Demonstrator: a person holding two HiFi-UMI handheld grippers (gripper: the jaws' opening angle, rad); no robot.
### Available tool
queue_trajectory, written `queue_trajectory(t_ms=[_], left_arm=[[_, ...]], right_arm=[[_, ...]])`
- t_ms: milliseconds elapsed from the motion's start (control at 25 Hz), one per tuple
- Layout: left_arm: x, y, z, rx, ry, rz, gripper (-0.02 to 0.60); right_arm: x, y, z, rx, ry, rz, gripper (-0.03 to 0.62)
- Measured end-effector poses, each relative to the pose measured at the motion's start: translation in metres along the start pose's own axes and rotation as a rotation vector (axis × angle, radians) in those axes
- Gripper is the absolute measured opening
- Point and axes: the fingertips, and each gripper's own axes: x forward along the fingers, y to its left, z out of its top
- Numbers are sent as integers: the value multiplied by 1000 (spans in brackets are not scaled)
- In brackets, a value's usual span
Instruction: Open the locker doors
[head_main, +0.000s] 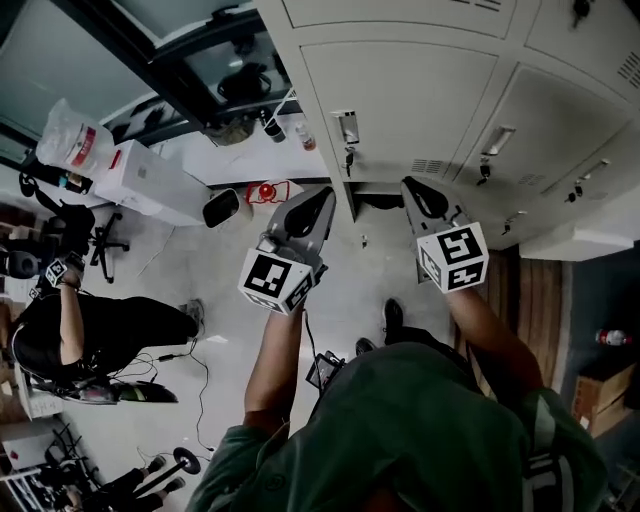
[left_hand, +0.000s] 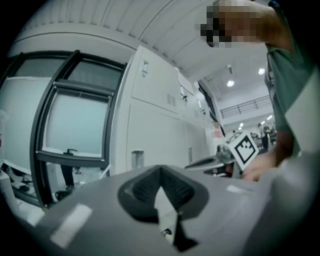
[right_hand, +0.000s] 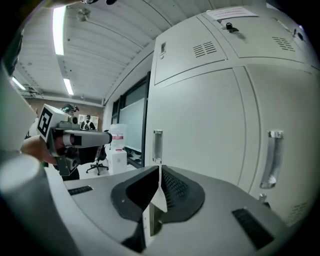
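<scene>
The grey lockers (head_main: 400, 90) stand in front of me with their doors closed. One door carries a small handle (head_main: 347, 128) with a key under it, and the neighbouring door has its own handle (head_main: 497, 140). My left gripper (head_main: 318, 197) is held in the air short of the lockers, jaws together and empty. To its right, my right gripper (head_main: 412, 188) points at the cabinet's foot, also shut on nothing. In the right gripper view the closed jaws (right_hand: 159, 172) aim at a door handle (right_hand: 157, 146), with another handle (right_hand: 273, 157) further right. The left gripper view shows its closed jaws (left_hand: 160, 175) facing the locker side (left_hand: 155, 135).
A person in black (head_main: 90, 335) sits at the left beside an office chair (head_main: 100, 235). A white box (head_main: 150, 180) and a plastic bag (head_main: 68, 135) lie by the dark window frame (head_main: 190, 45). Cables trail over the pale floor (head_main: 215, 350). Wooden flooring (head_main: 535, 300) shows at the right.
</scene>
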Motion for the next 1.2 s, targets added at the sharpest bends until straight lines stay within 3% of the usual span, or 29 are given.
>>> queue_trajectory(t_ms=[320, 600, 800, 1200], left_arm=[[-6, 34, 24, 32, -35, 88, -9], [-10, 54, 28, 36, -51, 131, -9], [-10, 61, 23, 29, -48, 137, -9], [5, 54, 15, 22, -40, 96, -9]], right_arm=[[84, 24, 52, -30, -82, 86, 18], [130, 29, 46, -67, -32, 40, 20], [143, 34, 45, -53, -40, 22, 20], [140, 41, 45, -45, -20, 72, 46]])
